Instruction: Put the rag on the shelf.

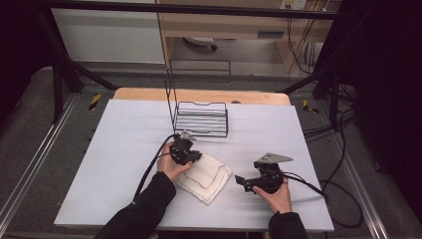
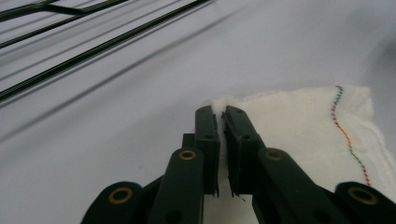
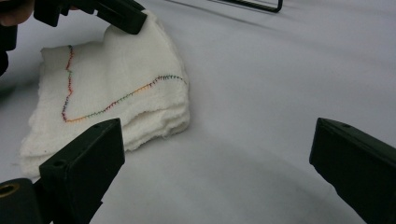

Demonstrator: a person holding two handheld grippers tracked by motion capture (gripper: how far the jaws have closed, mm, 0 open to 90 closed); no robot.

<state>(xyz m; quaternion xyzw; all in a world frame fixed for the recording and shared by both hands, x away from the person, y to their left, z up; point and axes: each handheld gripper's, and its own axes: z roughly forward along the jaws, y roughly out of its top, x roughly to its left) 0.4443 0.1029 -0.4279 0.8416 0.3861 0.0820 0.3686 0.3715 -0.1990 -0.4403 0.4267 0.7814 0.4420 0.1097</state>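
- Right gripper (image 1: pixel 242 182) low on bench (image 1: pixel 119 129), fingers spread wide, near cloth (image 1: pixel 206 175)
- Left gripper (image 2: pixel 222 122) fingers clamped on cloth corner, lifting it
- Wire rack (image 1: pixel 201 118) beyond

A folded white cloth (image 1: pixel 205 176) with multicoloured stitching lies on the bench (image 1: pixel 99 169), its far corner pinched and lifted.
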